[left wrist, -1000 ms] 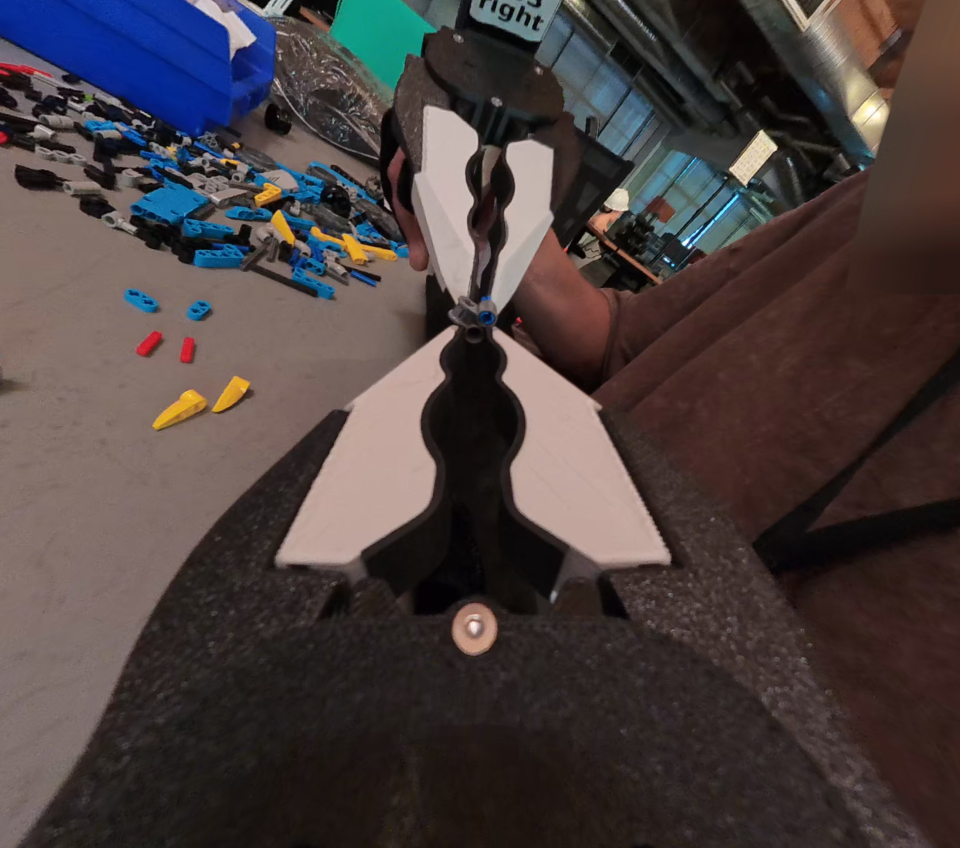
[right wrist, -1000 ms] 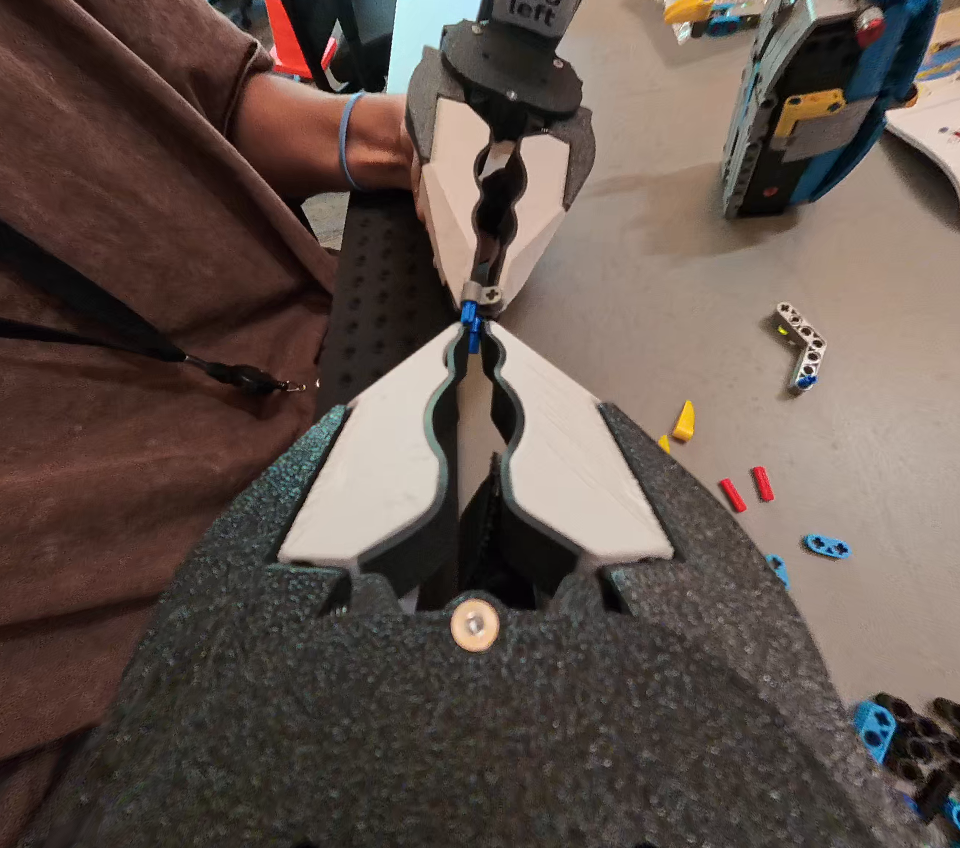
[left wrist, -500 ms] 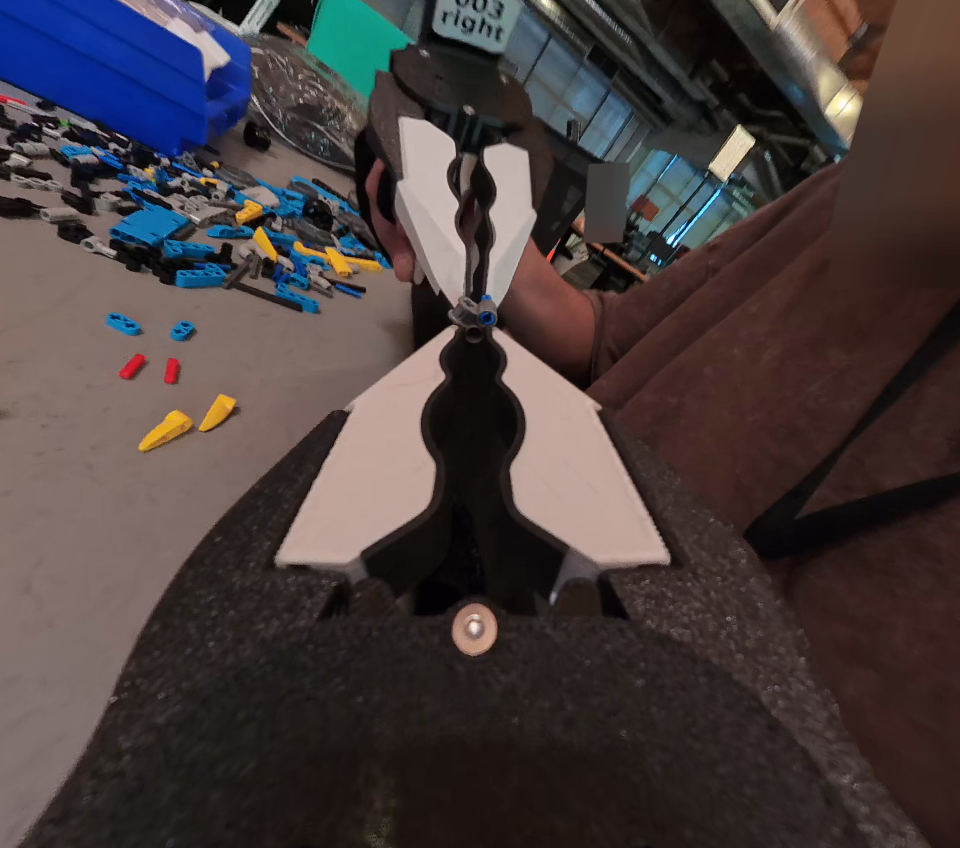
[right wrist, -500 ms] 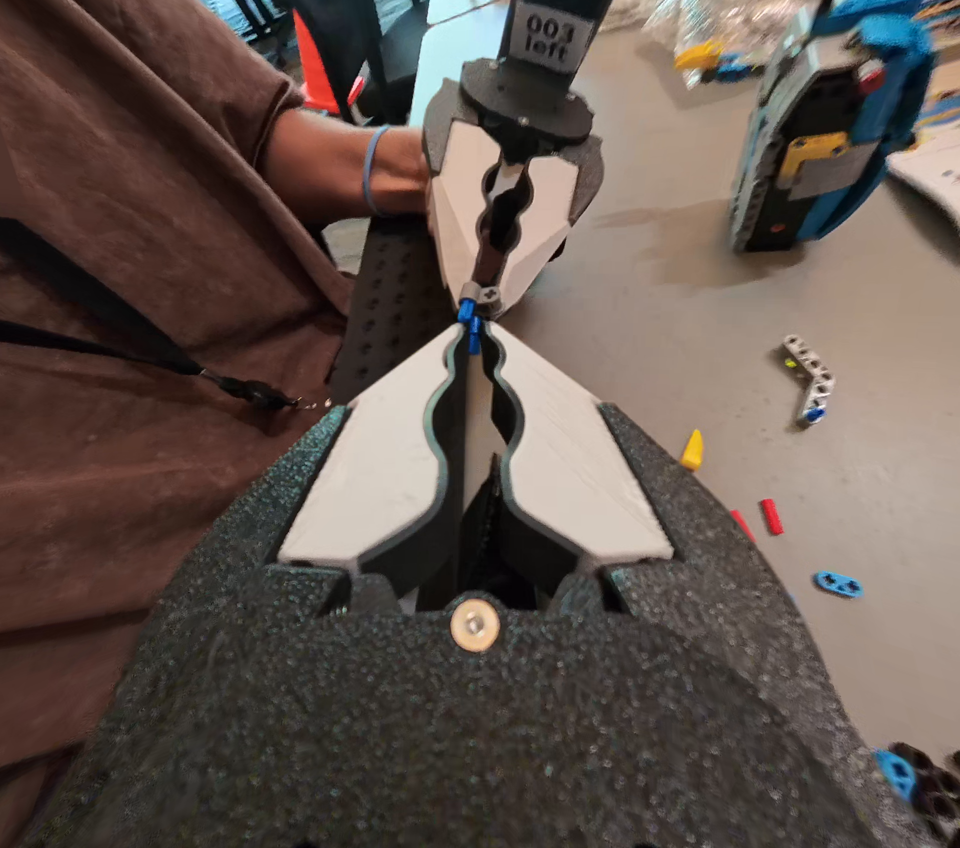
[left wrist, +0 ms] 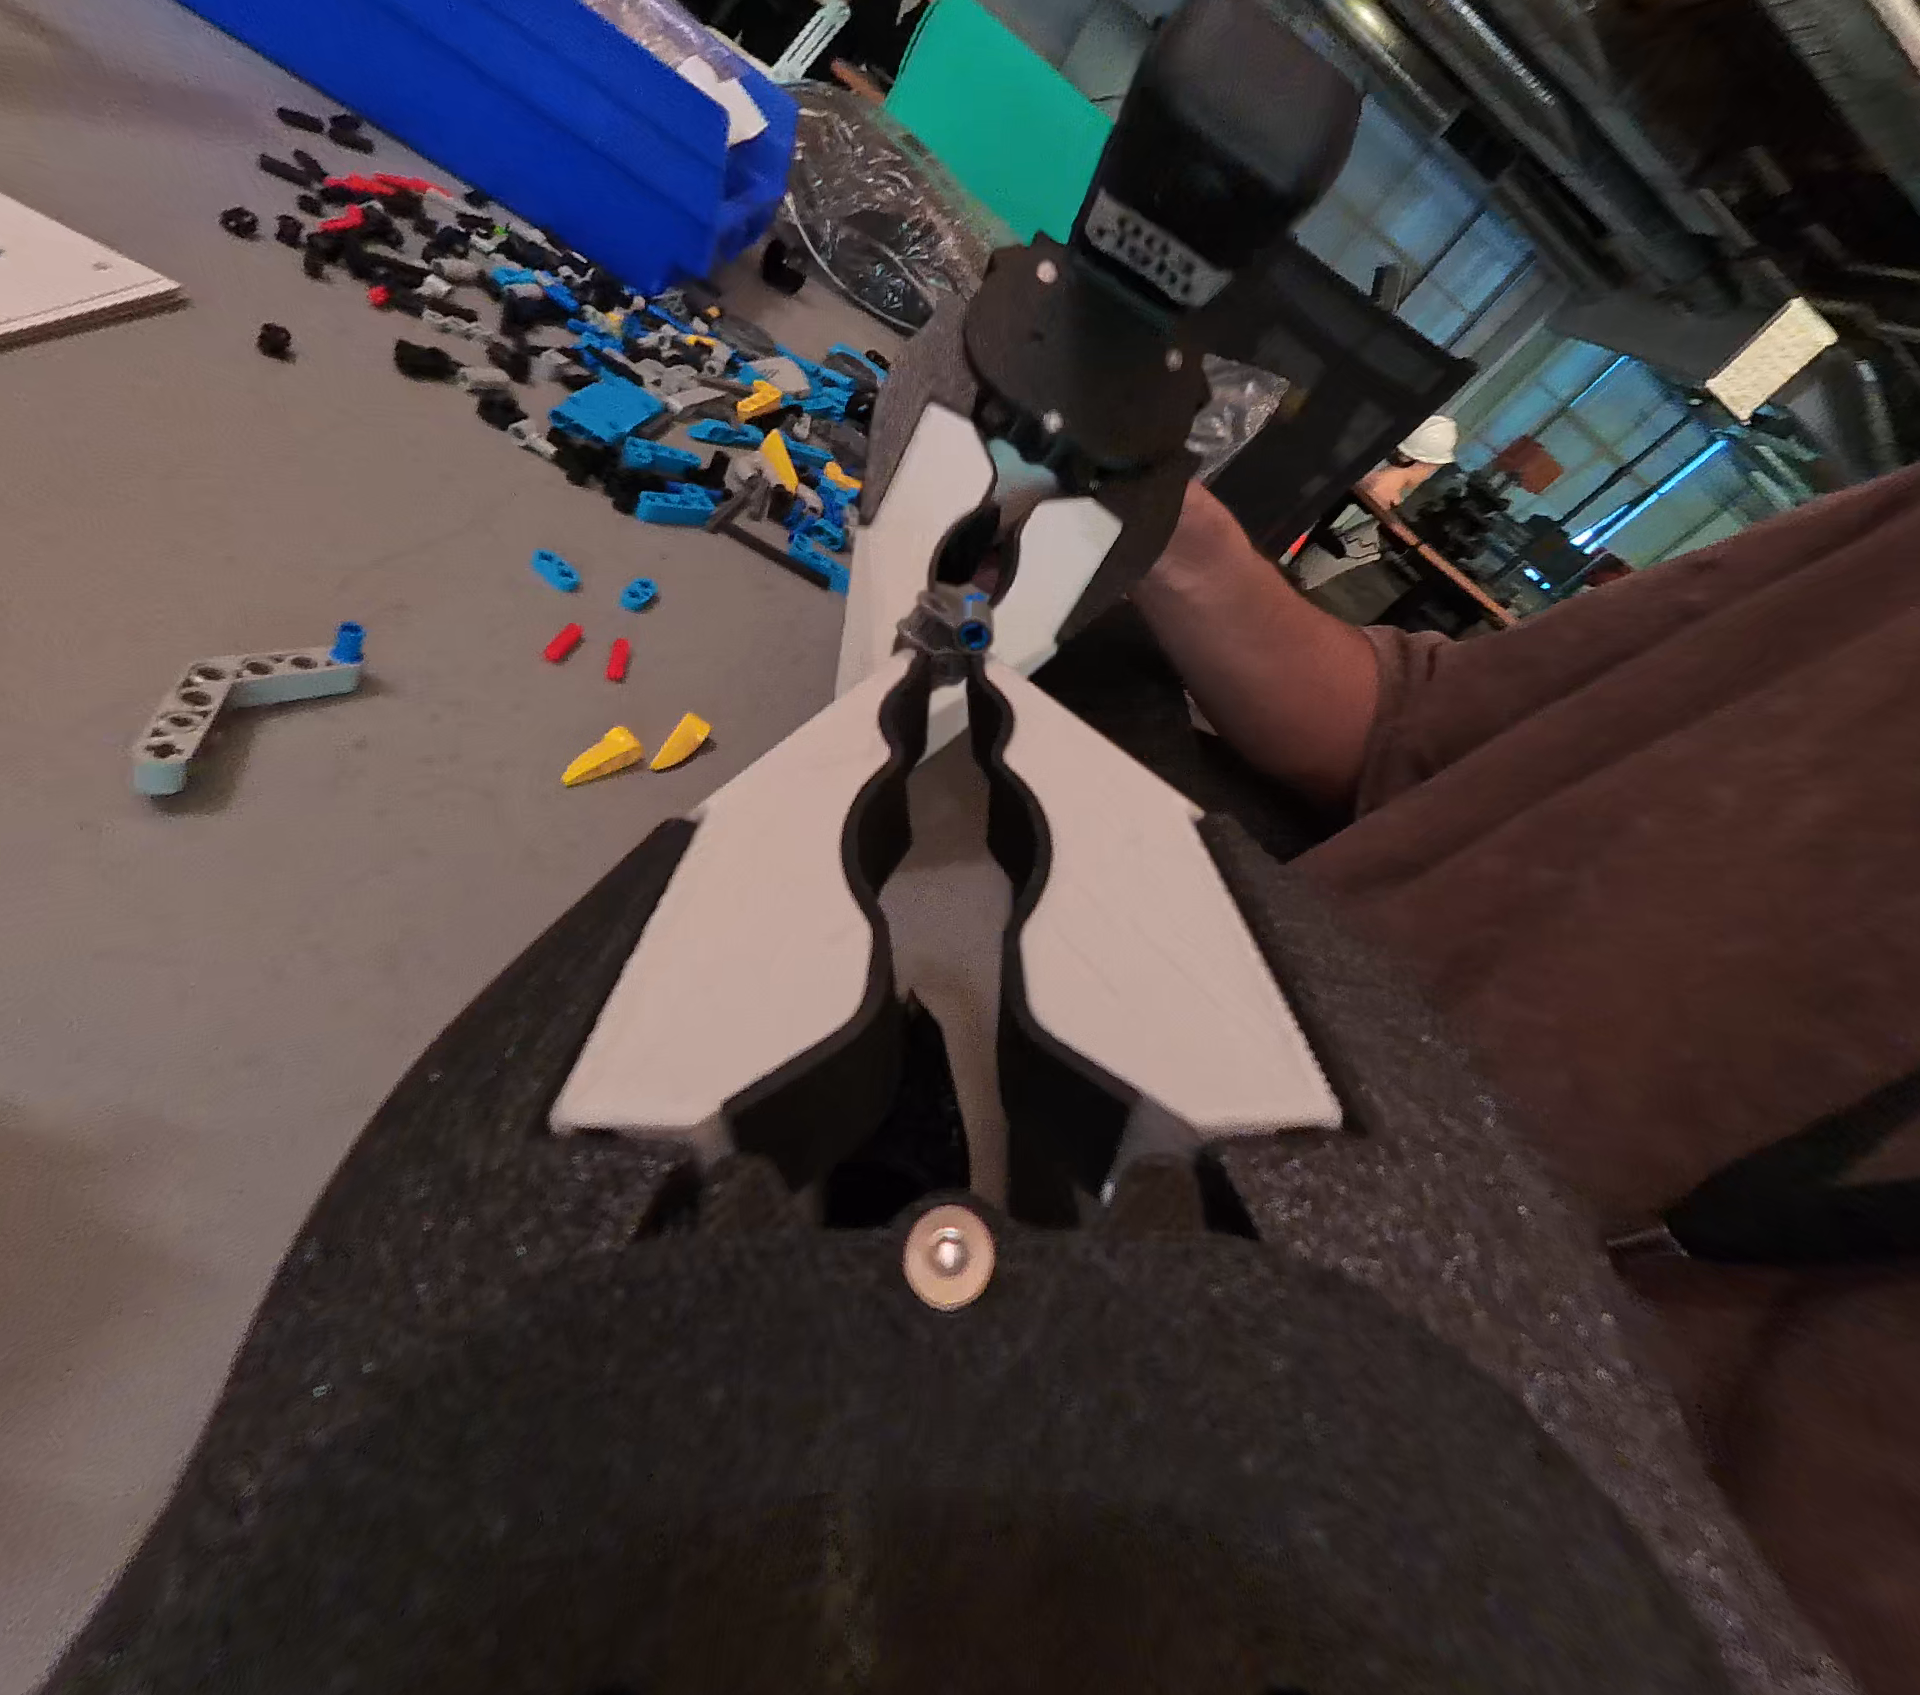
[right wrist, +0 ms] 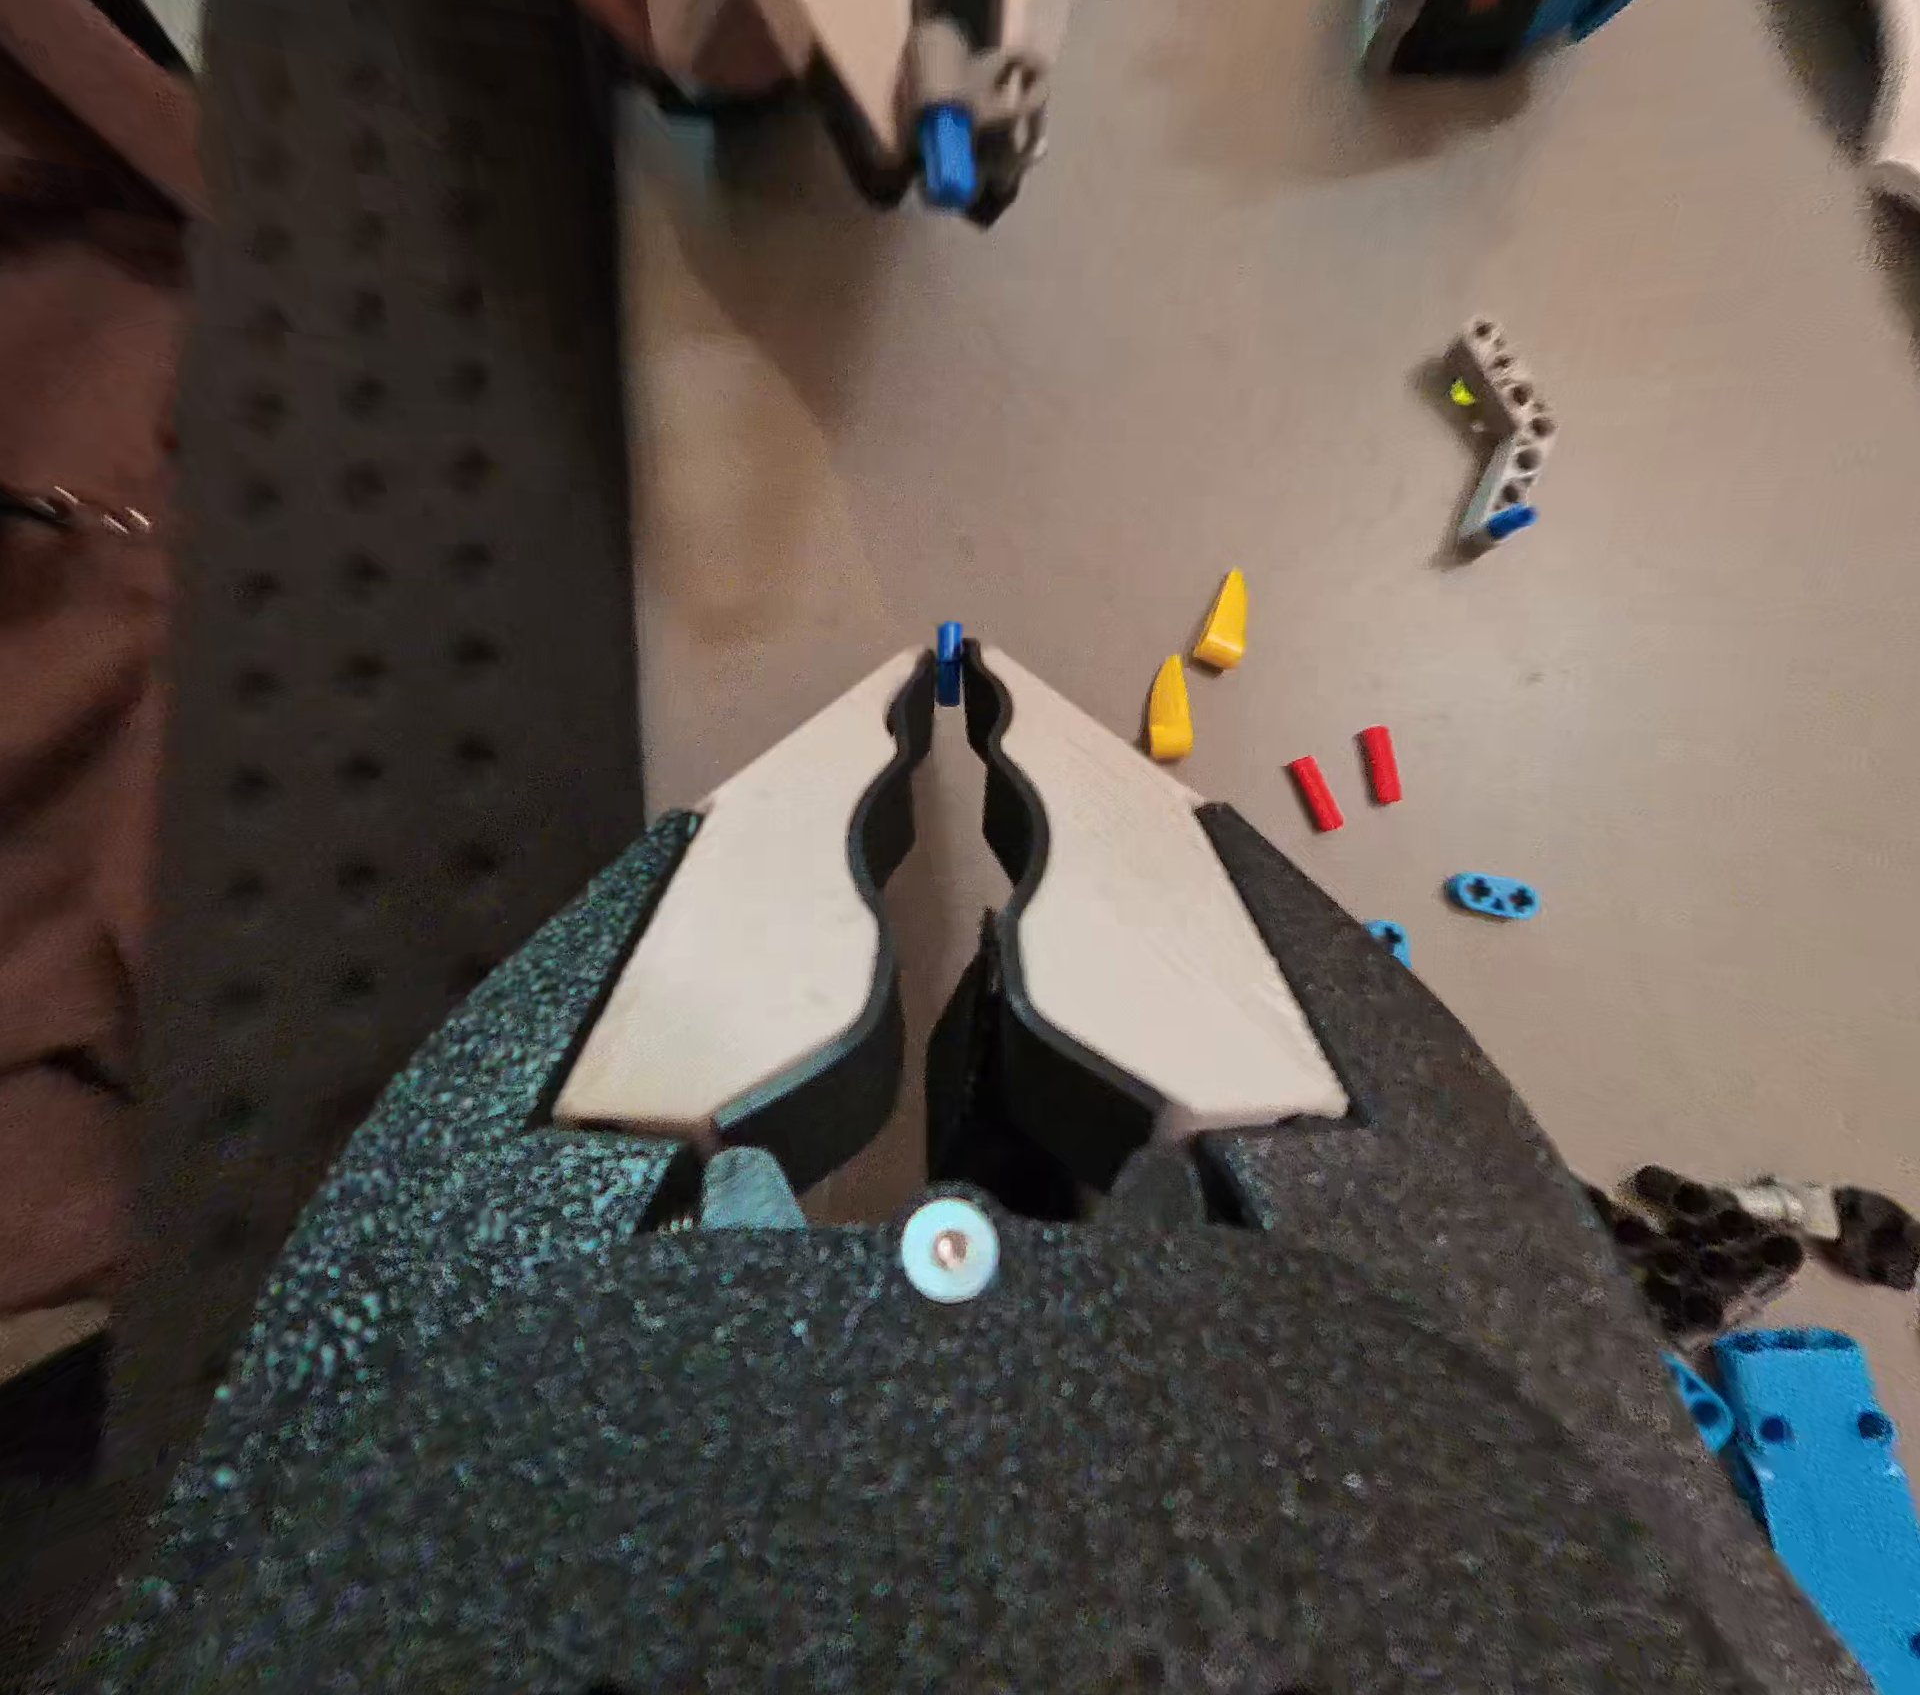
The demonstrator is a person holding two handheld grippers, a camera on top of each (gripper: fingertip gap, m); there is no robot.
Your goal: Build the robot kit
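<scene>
Blue plastic pin (right wrist: pixel 948 658) sits clamped at the tips of the right hand-held gripper (right wrist: pixel 948 666), above the grey counter (right wrist: pixel 1039 440). The left hand-held gripper (left wrist: pixel 943 671) is pinched on a small grey connector with a blue pin (left wrist: pixel 948 622) in it. Two yellow wedge pieces (right wrist: pixel 1195 669) and two red pins (right wrist: pixel 1345 775) lie just beside the right tips.

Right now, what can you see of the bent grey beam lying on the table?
The bent grey beam is a pale grey plastic piece with an angled elbow and a row of round holes through it. A short blue pin sticks from one end. It lies flat on the grey table, apart from both grippers, with nothing else touching it.
</scene>
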